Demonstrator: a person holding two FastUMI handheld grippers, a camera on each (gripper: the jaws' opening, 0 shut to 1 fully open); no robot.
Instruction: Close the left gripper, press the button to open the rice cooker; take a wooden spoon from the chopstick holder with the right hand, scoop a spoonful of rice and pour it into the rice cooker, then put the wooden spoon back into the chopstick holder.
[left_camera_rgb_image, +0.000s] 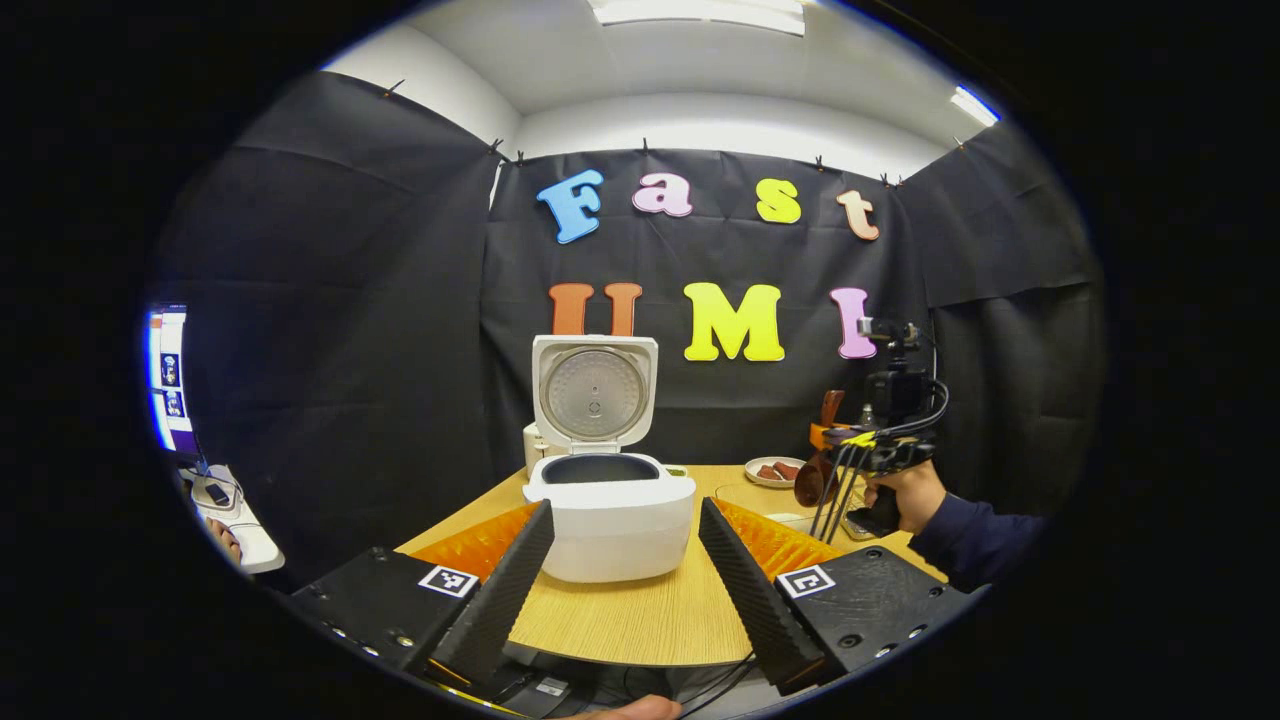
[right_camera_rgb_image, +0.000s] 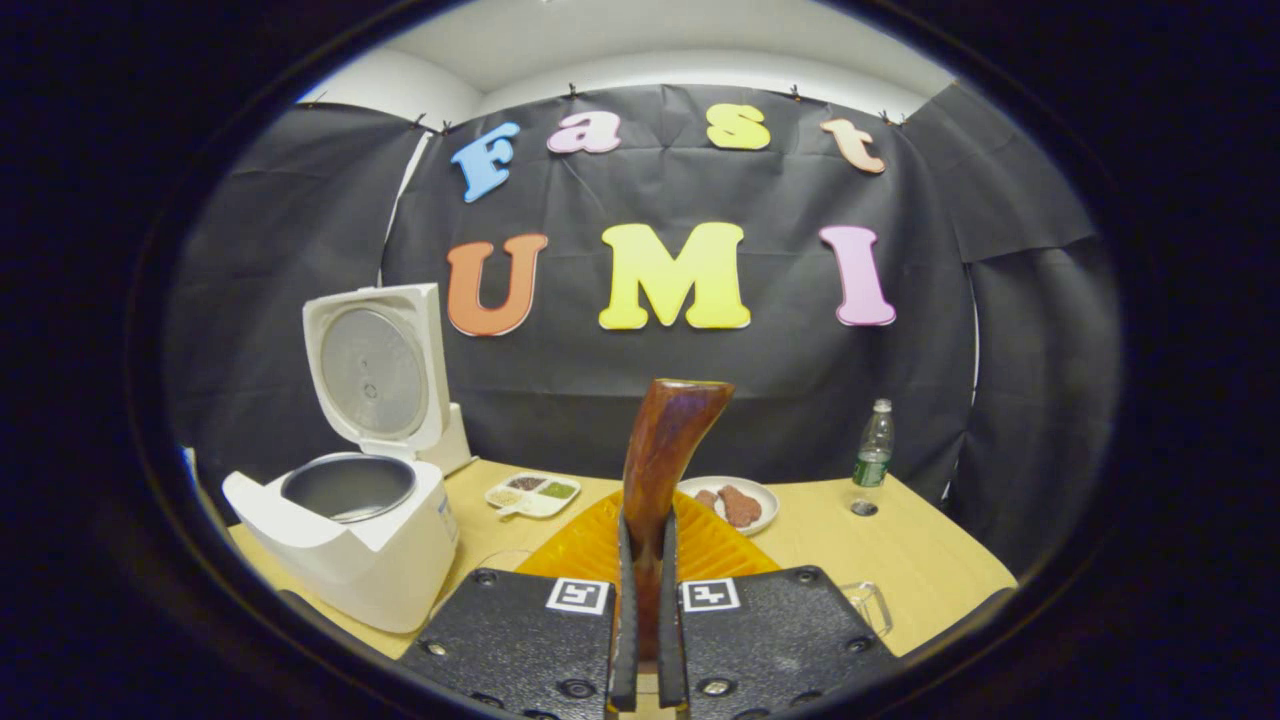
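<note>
Where the right gripper view begins, the right gripper is seen pinching the handle of the wooden spoon between both fingers, the spoon being held upright above the bench; just to the left the rice cooker is found standing with its lid raised and its inner pot exposed; behind the spoon a divided dish and a plate of brown pieces are set near the back edge, and a bottle is placed further right by the wall. In the left gripper view the left gripper is held with its fingers spread wide, nothing between them; the rice cooker is framed just beyond the fingertips on the bench; to the right the right gripper is shown in a hand with a dark sleeve, the spoon's bowl hanging low beside it; whether rice is carried cannot be told.
</note>
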